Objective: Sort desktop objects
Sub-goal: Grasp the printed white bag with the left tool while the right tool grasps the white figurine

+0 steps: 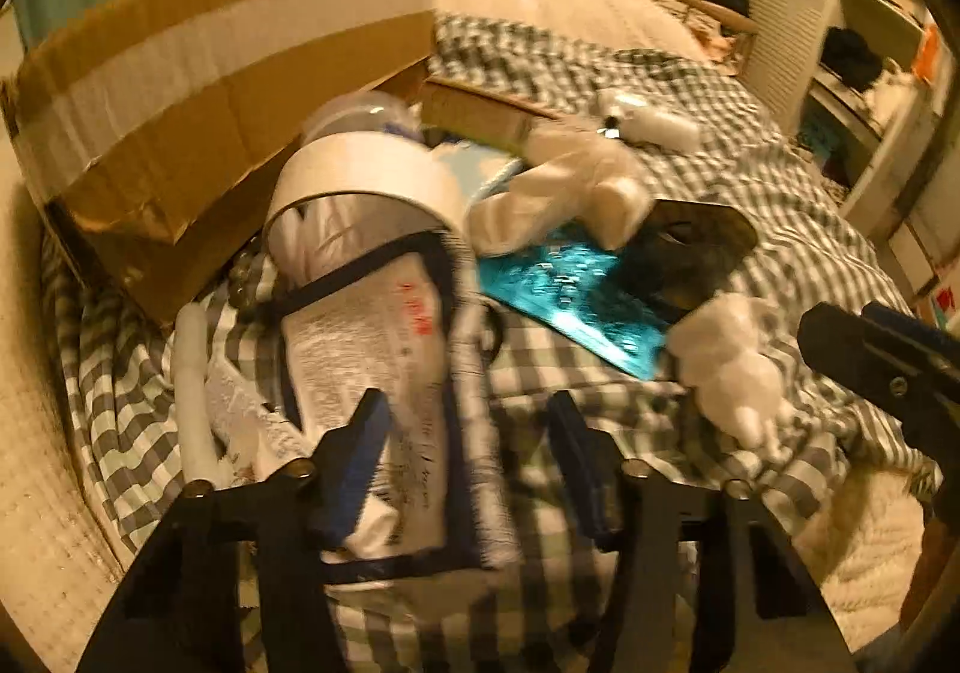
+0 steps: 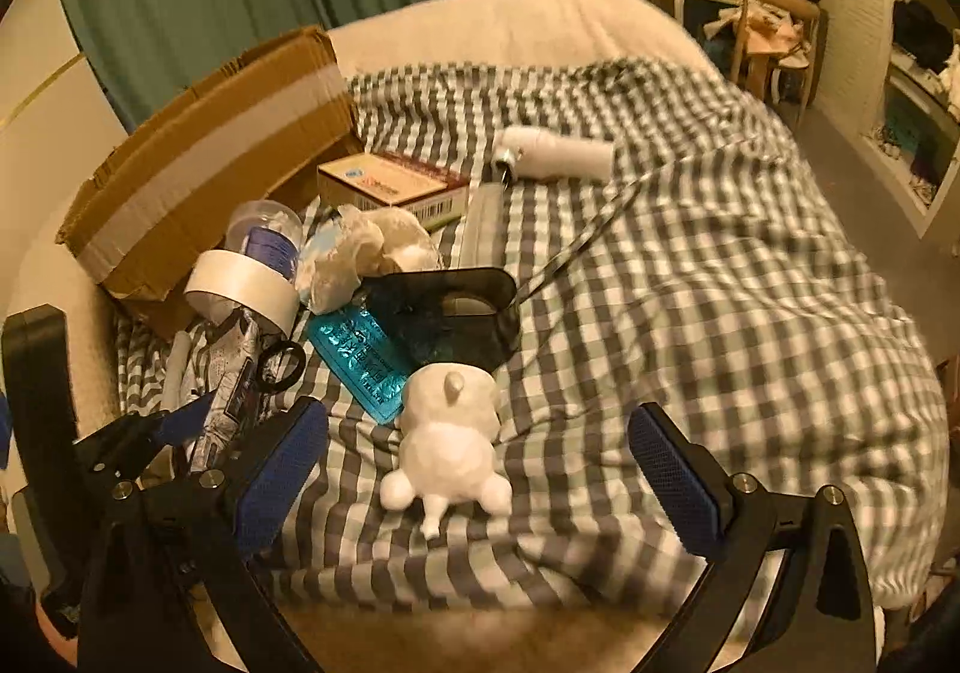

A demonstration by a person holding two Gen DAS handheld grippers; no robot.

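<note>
My left gripper (image 1: pixel 468 415) is open over a printed pouch (image 1: pixel 372 349) with black trim. Its left pad overlaps the pouch, and its right pad stands clear over the checked bedspread (image 1: pixel 780 205). A white tape roll (image 1: pixel 366 181) leans on the pouch's far end. My right gripper (image 2: pixel 477 427) is wide open, and a white bear figurine (image 2: pixel 450 445) lies on the cloth between its fingers without touching them. Past the figurine are a shiny teal packet (image 2: pixel 360 355) and a dark translucent holder (image 2: pixel 444 313). A white bottle (image 2: pixel 558 154) lies farther back.
An open cardboard box (image 2: pixel 198 163) lies on its side at the left. Near it are a small printed carton (image 2: pixel 390 181), a crumpled plastic bag (image 2: pixel 360 253) and a clear bottle with a blue label (image 2: pixel 270 241). A white stick (image 1: pixel 192 391) lies left of the pouch. The bed's front edge runs just below both grippers.
</note>
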